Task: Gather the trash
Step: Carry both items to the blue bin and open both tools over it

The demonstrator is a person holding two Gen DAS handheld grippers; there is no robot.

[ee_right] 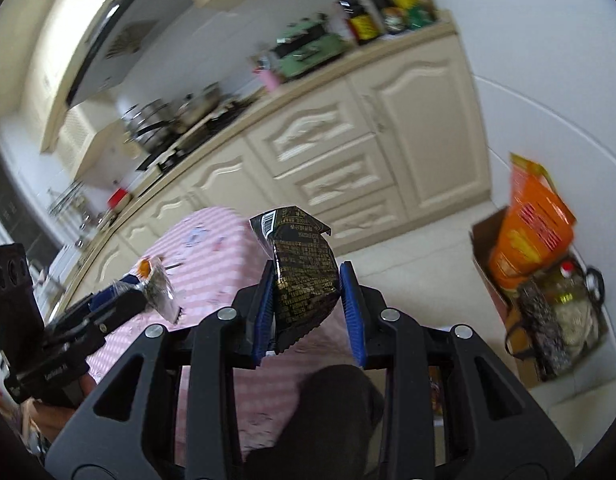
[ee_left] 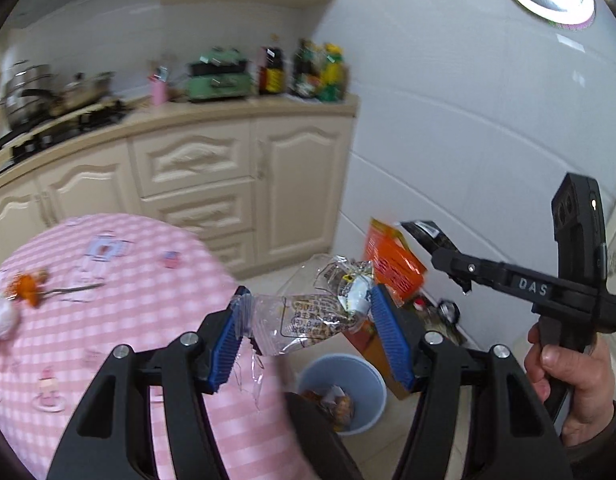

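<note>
My left gripper (ee_left: pixel 308 312) is shut on a crumpled clear plastic wrapper (ee_left: pixel 315 312) with printed text, held past the table edge above a pale blue trash bin (ee_left: pixel 343 388) on the floor; the bin holds some trash. My right gripper (ee_right: pixel 308 292) is shut on a black and gold snack wrapper (ee_right: pixel 304 280), which sticks up between the blue pads. The right gripper also shows in the left wrist view (ee_left: pixel 431 240), with the black wrapper at its tip. The left gripper shows at the left in the right wrist view (ee_right: pixel 148 284).
A round table with a pink checked cloth (ee_left: pixel 128 320) carries an orange scrap (ee_left: pixel 28 286) and a white lump (ee_left: pixel 0 316). An orange bag in a cardboard box (ee_right: pixel 527 240) stands by the white wall. Cream cabinets (ee_left: pixel 212 184) and a cluttered counter run behind.
</note>
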